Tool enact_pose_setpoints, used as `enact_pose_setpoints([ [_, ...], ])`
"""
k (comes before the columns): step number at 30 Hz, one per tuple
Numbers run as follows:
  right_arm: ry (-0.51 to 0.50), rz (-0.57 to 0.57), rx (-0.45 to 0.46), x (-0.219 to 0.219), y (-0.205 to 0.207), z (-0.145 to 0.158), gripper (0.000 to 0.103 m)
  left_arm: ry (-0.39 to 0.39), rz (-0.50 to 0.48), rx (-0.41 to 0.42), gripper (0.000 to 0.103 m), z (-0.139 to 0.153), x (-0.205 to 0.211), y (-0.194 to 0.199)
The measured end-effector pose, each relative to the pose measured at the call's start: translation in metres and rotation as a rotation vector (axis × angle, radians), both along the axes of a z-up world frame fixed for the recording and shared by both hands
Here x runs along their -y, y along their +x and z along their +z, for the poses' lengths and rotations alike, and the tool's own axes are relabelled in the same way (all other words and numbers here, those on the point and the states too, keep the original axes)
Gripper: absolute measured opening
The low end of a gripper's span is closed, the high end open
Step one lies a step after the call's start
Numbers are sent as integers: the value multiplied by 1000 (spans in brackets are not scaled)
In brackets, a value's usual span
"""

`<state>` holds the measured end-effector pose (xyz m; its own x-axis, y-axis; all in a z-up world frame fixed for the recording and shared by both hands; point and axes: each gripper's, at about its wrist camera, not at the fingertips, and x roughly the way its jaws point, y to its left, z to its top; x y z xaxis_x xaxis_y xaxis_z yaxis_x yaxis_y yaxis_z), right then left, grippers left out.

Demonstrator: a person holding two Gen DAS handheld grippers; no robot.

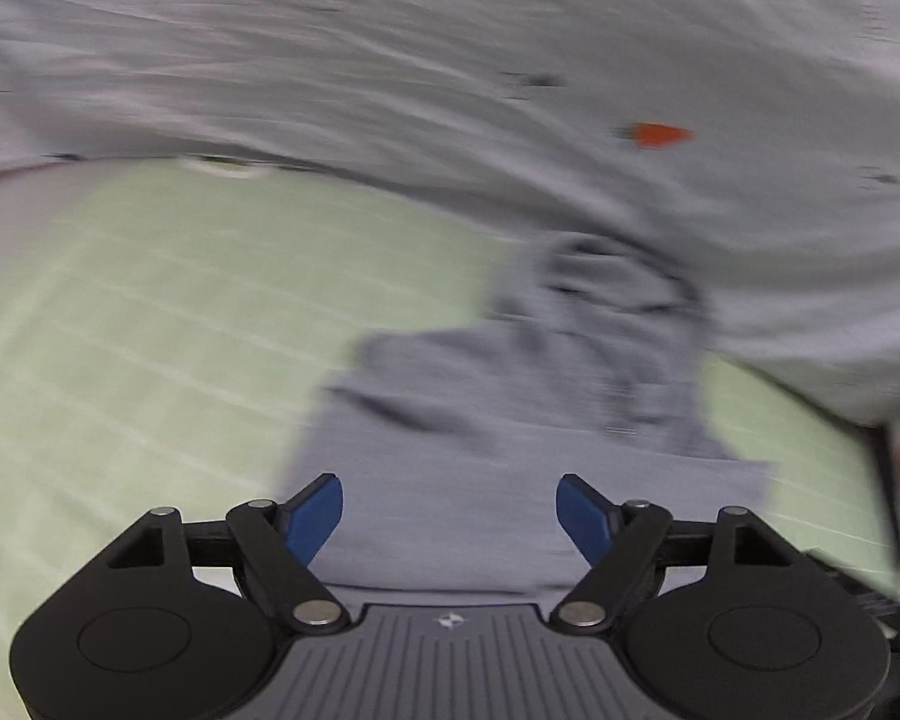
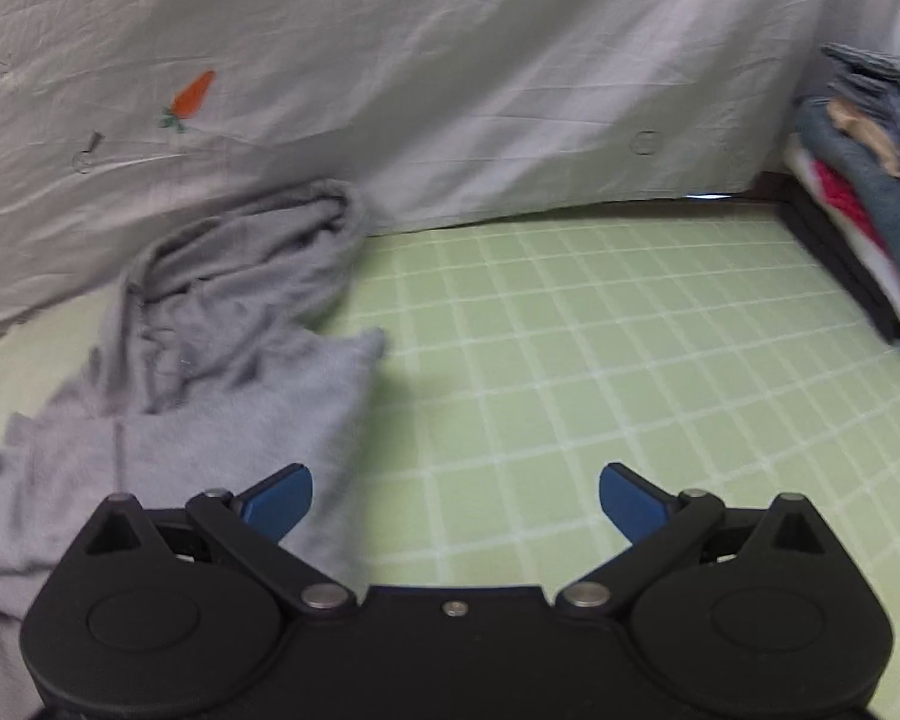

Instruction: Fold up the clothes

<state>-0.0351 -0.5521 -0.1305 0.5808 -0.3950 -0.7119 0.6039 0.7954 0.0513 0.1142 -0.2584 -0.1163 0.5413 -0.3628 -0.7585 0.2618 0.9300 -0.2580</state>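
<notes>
A grey garment (image 1: 498,396) lies rumpled on the green checked mat (image 1: 150,312), its far part bunched against the white sheet. My left gripper (image 1: 450,510) hovers above the garment's near, flatter part with its blue pads wide apart and nothing between them. In the right wrist view the same grey garment (image 2: 210,324) fills the left side, crumpled at the top and spread out toward me. My right gripper (image 2: 456,501) is open over the mat (image 2: 600,330), its left pad just above the garment's right edge and its right pad over bare mat.
A wrinkled white sheet (image 2: 450,60) with a small orange carrot print (image 2: 193,95) rises behind the mat. A stack of folded clothes (image 2: 864,192) stands at the right edge on a dark ledge. The left wrist view is motion-blurred.
</notes>
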Motion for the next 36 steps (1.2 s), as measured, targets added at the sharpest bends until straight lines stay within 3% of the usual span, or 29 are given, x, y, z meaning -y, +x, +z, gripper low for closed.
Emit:
enact_pose_setpoints([
  [4,81,112,29,-16,32,-2,88,-22,79,-37,79,-7,-27,12],
  [7,194,201,45,-31,57,-9,78,-38,81,-55,75,-15,-36,17],
  [9,267,259,51,-41,74,-14,58,-64,67,-80,69,-22,-38,20],
  [11,321,306,27,-53,89,-25,49,-91,59,-112,63,-29,-39,23],
  [16,370,352,-22,-75,104,-45,44,-67,16,-141,63,-42,-30,21],
  [19,340,409,-38,-83,105,-45,39,-56,-2,-149,63,-45,-26,18],
  [21,320,447,-49,-88,106,-44,10,-51,-6,-149,63,-46,-24,19],
  [25,359,434,24,-79,92,-30,8,-50,-17,-137,63,-40,-24,19],
  [28,331,392,82,-67,68,-4,7,-64,-38,-118,63,-31,-22,17],
  [32,254,266,69,-43,30,11,8,-76,-55,-111,63,-26,-13,17],
  [36,243,141,-36,-14,11,-11,10,-61,-91,-114,63,-27,4,19],
])
